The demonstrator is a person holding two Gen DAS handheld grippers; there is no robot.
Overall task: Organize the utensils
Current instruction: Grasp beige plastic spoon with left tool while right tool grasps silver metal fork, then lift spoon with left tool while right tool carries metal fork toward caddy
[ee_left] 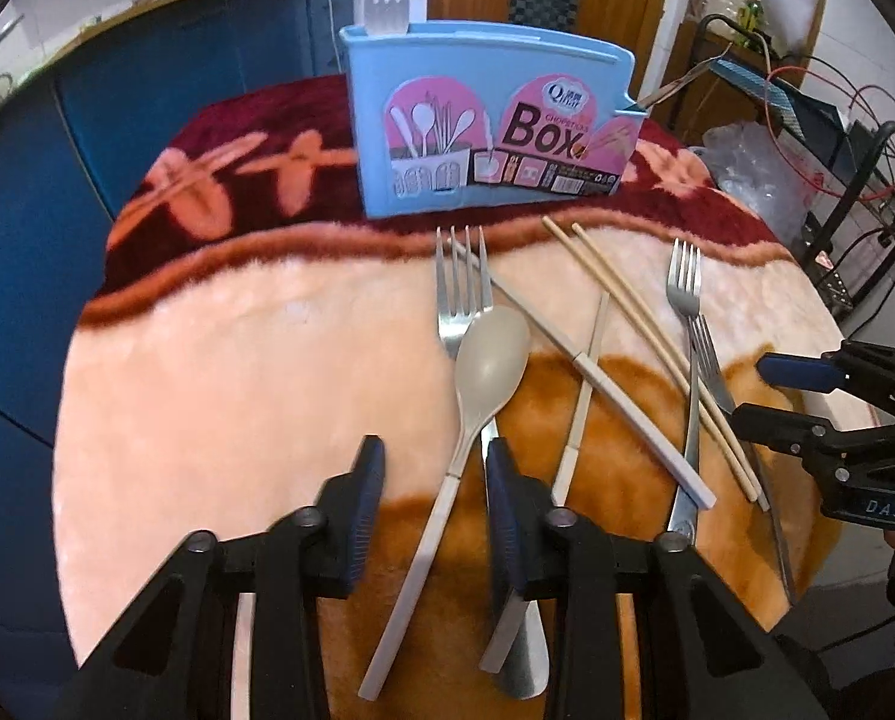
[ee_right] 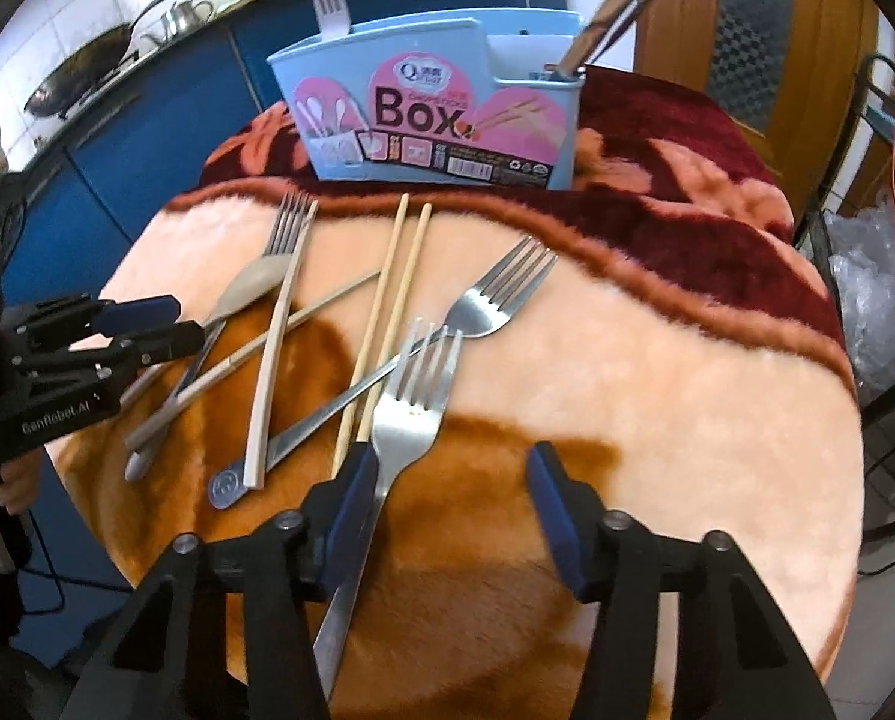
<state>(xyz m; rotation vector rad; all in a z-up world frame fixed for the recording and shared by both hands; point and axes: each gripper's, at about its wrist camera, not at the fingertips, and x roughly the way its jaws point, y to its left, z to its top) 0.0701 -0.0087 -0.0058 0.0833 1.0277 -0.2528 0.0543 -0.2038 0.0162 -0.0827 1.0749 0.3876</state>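
Observation:
A blue utensil box (ee_left: 483, 120) (ee_right: 435, 114) stands at the table's far side with a white fork (ee_left: 385, 0) upright in its left end. Utensils lie scattered in front of it. My left gripper (ee_left: 435, 468) is open, low over the table, and the handle of a beige spoon (ee_left: 489, 354) runs between its fingers, lying over a metal fork (ee_left: 459, 276). My right gripper (ee_right: 453, 474) is open too. A metal fork (ee_right: 411, 414) lies with its handle along the left finger (ee_right: 354, 492). Beside it lie wooden chopsticks (ee_right: 387, 300) and another fork (ee_right: 495, 294).
A plush blanket (ee_right: 657, 372) covers the round table, whose edge drops off close on both sides. Beige chopsticks (ee_left: 603, 384) cross the pile. Blue cabinets (ee_left: 147, 90) with a wok (ee_right: 81, 72) stand behind, and a wire rack (ee_left: 855, 180) with cables stands to the right.

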